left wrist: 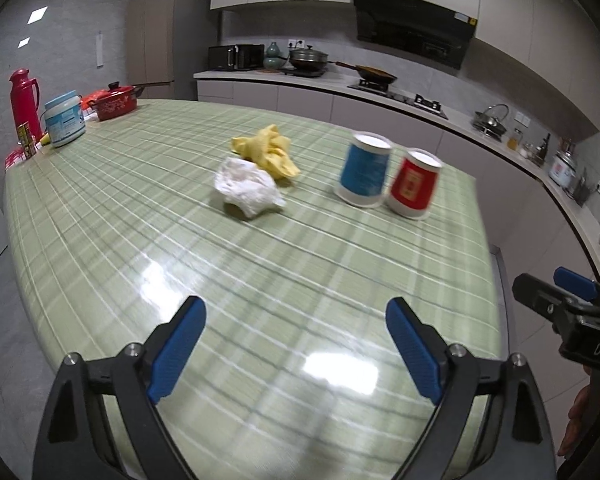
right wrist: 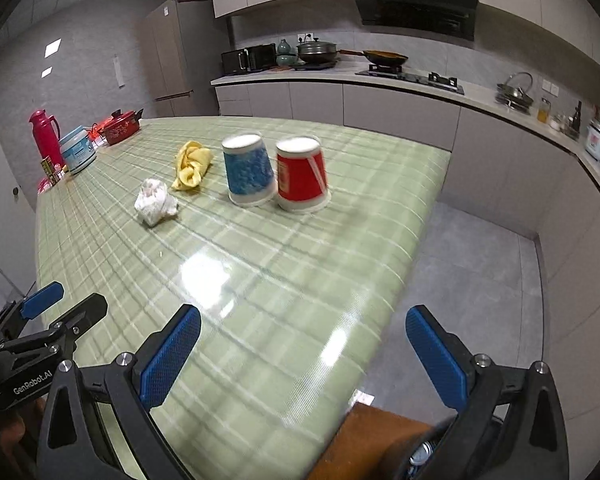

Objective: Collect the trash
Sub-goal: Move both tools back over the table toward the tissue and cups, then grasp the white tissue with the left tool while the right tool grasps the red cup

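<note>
On the green plaid table (left wrist: 260, 280) lie a crumpled white paper wad (left wrist: 247, 186) (right wrist: 154, 201) and a crumpled yellow wad (left wrist: 269, 152) (right wrist: 191, 165) touching behind it. A blue paper cup (left wrist: 365, 169) (right wrist: 249, 169) and a red paper cup (left wrist: 413, 184) (right wrist: 301, 174) stand upside down side by side to their right. My left gripper (left wrist: 296, 344) is open and empty over the near table, well short of the trash. My right gripper (right wrist: 303, 354) is open and empty over the table's near right edge; it also shows in the left wrist view (left wrist: 556, 292).
At the far left of the table stand a red thermos (left wrist: 23, 100), a white-blue tub (left wrist: 65, 118) and a red pot (left wrist: 115, 101). A kitchen counter (left wrist: 340, 84) with stove and pans runs behind and to the right. Grey floor (right wrist: 480, 280) lies right of the table.
</note>
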A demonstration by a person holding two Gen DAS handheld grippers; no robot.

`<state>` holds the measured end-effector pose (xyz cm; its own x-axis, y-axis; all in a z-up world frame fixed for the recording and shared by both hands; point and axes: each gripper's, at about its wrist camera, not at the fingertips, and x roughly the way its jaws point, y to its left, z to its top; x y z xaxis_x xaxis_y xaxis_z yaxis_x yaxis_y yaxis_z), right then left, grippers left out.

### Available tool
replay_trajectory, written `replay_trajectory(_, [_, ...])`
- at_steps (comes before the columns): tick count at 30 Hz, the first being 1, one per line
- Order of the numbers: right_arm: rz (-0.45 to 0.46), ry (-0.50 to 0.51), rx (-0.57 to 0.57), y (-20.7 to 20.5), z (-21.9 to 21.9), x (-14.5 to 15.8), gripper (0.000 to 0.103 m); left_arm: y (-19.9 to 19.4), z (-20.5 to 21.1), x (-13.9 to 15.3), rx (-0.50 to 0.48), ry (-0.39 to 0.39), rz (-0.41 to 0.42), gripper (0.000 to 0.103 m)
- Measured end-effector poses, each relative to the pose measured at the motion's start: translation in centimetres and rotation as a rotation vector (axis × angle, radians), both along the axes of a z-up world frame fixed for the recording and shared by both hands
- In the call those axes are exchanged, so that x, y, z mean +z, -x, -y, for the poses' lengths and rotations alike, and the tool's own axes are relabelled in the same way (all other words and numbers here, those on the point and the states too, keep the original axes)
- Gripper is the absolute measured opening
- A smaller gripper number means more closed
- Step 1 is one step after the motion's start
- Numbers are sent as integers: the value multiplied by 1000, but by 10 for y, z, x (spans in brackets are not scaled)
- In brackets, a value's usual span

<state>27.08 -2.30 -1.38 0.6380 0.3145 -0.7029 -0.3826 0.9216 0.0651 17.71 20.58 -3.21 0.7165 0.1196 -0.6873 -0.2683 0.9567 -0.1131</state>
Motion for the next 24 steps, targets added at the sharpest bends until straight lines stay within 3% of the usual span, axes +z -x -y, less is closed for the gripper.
replay_trajectory(5, [-15, 17, -23, -40, -29, -9, 103, -34, -27, -11, 9, 0, -42, 102])
replay_trajectory(13, [-44, 38, -82, -98, -56, -31, 103, -92, -56, -25, -45, 38, -66, 102])
replay_trajectory(16, [-44, 35, -108, -116, -59, -36, 102, -112, -64, -30, -52, 60, -72, 102])
replay_trajectory(20, [-55, 34, -125, -143, -69, -42, 91, -132, -71, -35, -61, 73, -86, 98])
replay_trajectory(24, [-63, 27, -135, -164, -76, -47, 89, -148, -79, -42, -60, 84, -108, 92])
